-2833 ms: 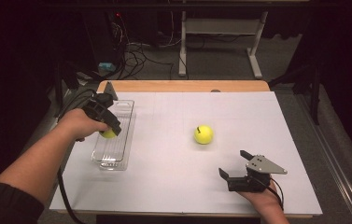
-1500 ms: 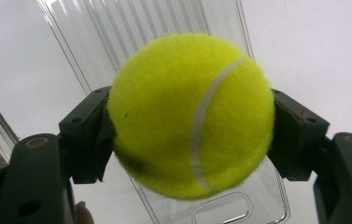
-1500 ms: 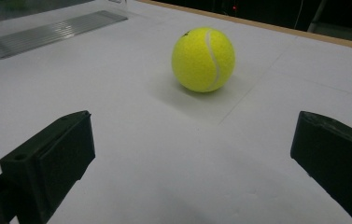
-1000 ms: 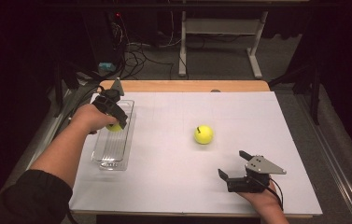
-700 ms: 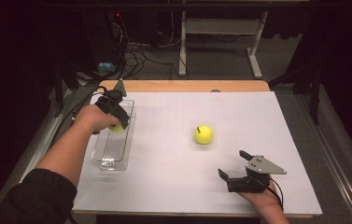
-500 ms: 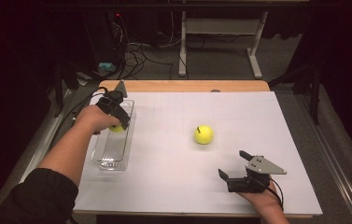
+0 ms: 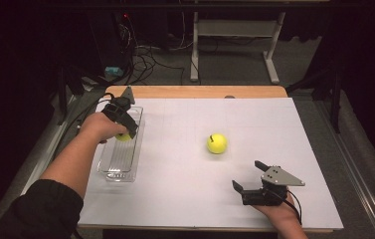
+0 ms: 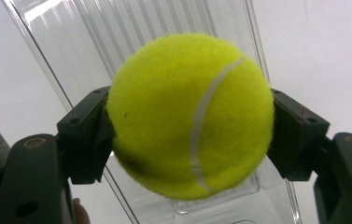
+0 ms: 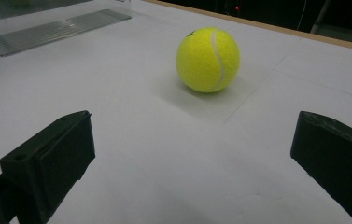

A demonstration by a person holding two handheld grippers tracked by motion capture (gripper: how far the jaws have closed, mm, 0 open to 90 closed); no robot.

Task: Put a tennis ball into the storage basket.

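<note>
No readable text, labels (or numbers) anywhere

Ball [image 7: 217, 143] right of tray [image 7: 118, 169]

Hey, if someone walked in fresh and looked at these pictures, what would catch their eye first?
Probably the fuzzy yellow-green tennis ball clamped in the left gripper, held over the clear ribbed plastic tray at the table's left side. Next, a second yellow tennis ball sitting alone mid-table on the white tabletop, with the open right gripper resting nearer the person, aimed toward it.
</note>
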